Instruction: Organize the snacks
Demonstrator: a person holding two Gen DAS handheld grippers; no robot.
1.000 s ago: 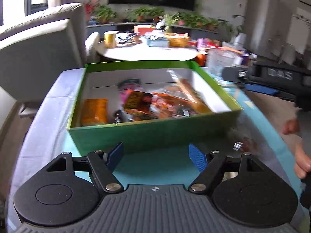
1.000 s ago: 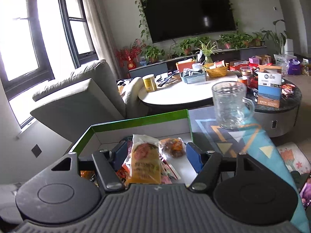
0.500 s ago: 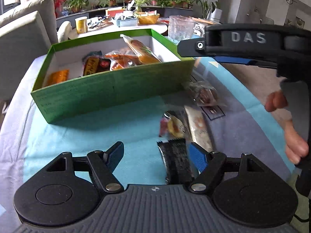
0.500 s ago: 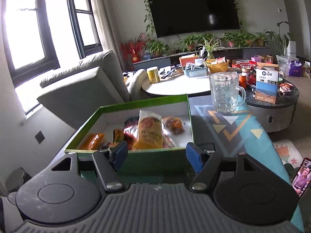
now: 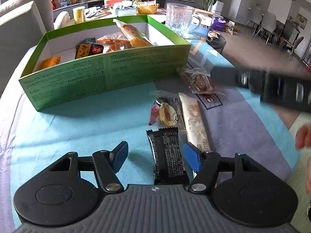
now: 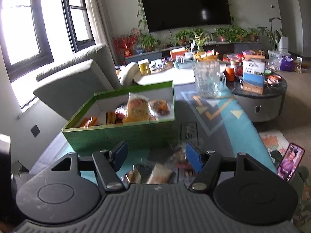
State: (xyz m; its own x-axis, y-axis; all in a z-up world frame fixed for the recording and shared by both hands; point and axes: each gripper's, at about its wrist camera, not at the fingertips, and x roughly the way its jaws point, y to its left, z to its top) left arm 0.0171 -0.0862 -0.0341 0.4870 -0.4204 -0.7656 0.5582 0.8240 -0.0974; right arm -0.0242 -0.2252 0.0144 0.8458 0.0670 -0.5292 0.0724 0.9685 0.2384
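right hand-held gripper (image 5: pixel 262 85) blurred, loose snacks (image 6: pixel 155 170) smeared, hand (image 5: pixel 304 136) cut off

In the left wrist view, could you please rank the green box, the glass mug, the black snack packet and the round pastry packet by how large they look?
1. green box
2. glass mug
3. black snack packet, partly hidden and nearest the camera, so its ranking against the mug is unsure
4. round pastry packet

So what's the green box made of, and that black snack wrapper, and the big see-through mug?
The green box looks like matte cardboard: thin flat walls, printed text. The black snack wrapper seems glossy plastic film, with a crimped zigzag end and shine. The mug is clear and bumpy, probably glass, though it could be plastic.
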